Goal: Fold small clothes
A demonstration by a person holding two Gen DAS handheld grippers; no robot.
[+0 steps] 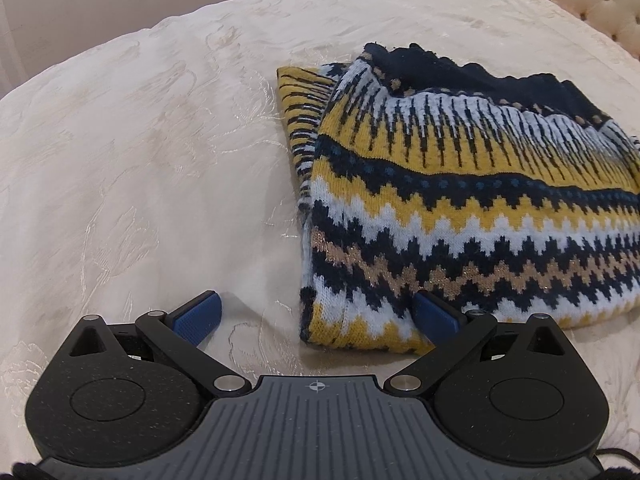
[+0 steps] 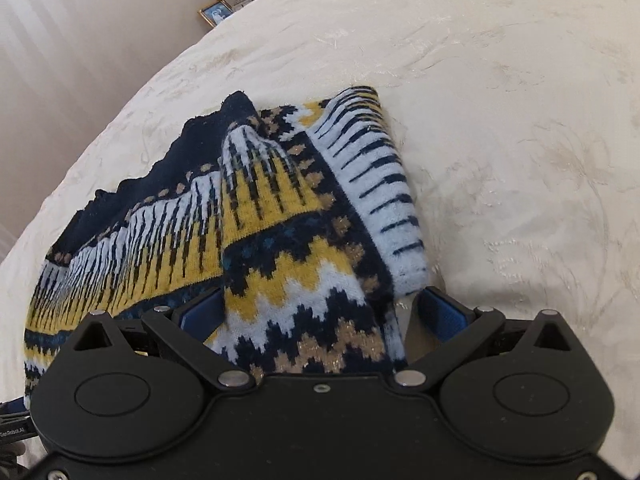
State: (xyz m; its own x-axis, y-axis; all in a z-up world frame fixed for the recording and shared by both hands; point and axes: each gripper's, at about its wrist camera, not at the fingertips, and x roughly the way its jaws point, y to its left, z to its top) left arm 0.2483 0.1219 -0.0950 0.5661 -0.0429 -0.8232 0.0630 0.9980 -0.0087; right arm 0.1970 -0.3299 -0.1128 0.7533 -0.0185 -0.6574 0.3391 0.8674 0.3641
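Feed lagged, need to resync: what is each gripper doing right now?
Left gripper: open, holding nothing; a corner of the sweater lies between its fingers.
Right gripper: open, with sweater fabric bunched between its fingers, not clamped.

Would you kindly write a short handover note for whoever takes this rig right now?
Left tool: open, at the sweater's near left corner; one pad tucked under the hem, gripping nothing.
Right tool: open, with the right side's folded layers between its pads.
The sweater lies on the bedspread, sides already folded inward.
Left to do: probably close both tools and fold the hem toward the collar.
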